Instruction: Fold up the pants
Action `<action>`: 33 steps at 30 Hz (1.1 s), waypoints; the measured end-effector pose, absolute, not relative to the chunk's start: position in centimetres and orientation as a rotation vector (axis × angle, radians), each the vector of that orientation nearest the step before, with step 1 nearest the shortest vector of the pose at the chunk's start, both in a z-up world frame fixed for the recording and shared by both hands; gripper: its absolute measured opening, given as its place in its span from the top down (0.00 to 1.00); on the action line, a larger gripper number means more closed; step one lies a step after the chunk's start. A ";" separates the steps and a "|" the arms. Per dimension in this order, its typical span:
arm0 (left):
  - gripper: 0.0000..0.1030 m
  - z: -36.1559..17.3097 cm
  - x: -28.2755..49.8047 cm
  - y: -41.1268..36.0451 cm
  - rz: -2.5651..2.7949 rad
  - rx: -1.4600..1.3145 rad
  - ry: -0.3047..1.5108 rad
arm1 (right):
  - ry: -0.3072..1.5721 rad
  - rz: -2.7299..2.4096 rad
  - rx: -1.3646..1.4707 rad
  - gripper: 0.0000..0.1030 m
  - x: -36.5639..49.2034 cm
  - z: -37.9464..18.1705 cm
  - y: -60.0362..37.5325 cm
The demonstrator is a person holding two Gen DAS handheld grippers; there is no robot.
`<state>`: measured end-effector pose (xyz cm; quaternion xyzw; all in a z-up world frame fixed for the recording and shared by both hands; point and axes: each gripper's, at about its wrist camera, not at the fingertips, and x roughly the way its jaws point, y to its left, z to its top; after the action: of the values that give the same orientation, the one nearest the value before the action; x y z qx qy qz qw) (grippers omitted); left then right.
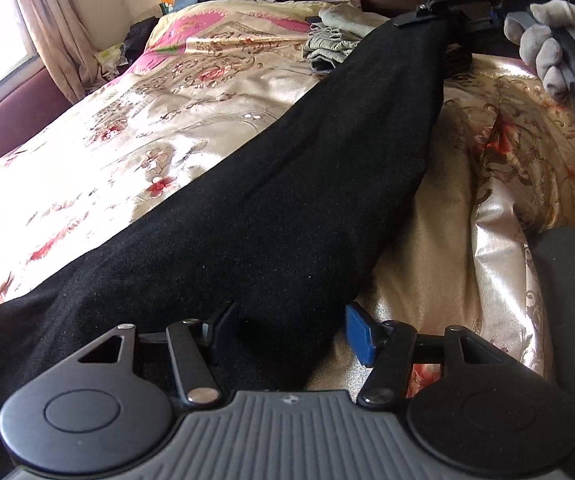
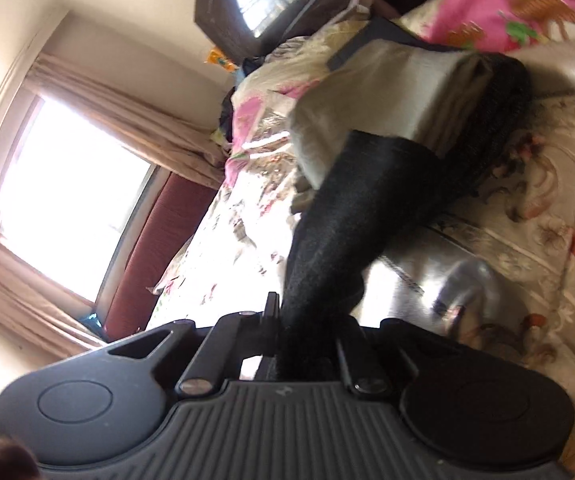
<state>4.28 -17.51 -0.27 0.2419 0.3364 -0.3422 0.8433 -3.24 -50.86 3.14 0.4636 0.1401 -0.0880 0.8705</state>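
Black pants stretched over a floral bedspread between 2 hand-held grippers.

The bedspread (image 1: 135,128) bears the black pants (image 1: 287,184), running from 7 o'clock to 1 o'clock. Right gripper (image 1: 427,20) pinches their far end; left gripper (image 1: 287,328) stands spread, cloth lying loose between its fingers.

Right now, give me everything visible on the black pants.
The black pants look like a soft, matte knit, plain, with no visible pockets or print. They stretch as a long band diagonally across the floral satin bedspread. The far end is lifted and pinched in the right gripper, whose fingers are shut on it. The near end spreads wide, resting on the bed between the open fingers of the left gripper, which do not press it. Beyond the far end lies a folded grey-green garment.
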 end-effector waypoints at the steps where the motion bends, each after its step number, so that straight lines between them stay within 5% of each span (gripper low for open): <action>1: 0.30 0.2 3.9 -17.1 -0.721 0.501 0.679 | 0.290 -0.165 0.948 0.91 -2.8 4.2 -50.1; 14: 0.26 1.3 3.7 -10.4 -0.647 0.352 0.677 | 0.436 0.170 0.632 0.91 5.7 12.6 -33.8; 33: 0.25 1.0 -0.2 9.1 -0.255 0.052 0.640 | 0.759 0.548 -0.071 0.91 10.2 4.5 1.7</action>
<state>-0.21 9.07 1.00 0.0254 0.3135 -0.1252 0.9409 10.21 1.75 4.53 -0.0341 0.3656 0.2643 0.8918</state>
